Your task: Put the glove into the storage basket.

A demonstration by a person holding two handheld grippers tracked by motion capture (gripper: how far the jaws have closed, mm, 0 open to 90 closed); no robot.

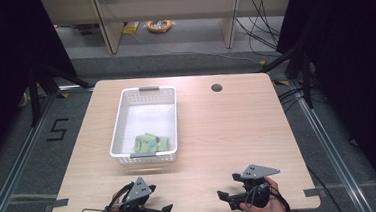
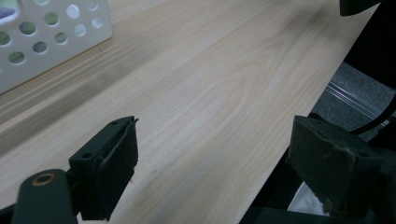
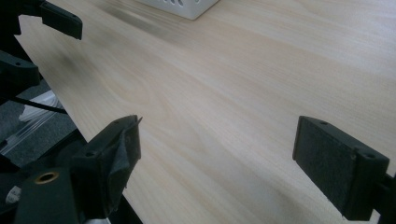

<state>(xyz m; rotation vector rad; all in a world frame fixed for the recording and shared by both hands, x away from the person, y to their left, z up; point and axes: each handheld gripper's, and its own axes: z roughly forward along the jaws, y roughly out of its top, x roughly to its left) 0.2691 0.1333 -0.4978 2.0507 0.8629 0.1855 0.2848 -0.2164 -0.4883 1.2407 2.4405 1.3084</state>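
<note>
Both grippers sit at the near edge of the table [image 1: 217,129], the left gripper [image 1: 159,209] and right gripper [image 1: 226,197] each with jaws spread wide and nothing between them. The green cloth [image 1: 151,143] lies bunched in the near end of the white basket [image 1: 147,92], its folds hard to make out, partly hidden by the basket wall.

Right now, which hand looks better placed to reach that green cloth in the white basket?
Probably the left. The left tool sits open almost straight below the white perforated plastic basket holding the green folded cloth; the right tool, also open, sits farther off to the side.
</note>
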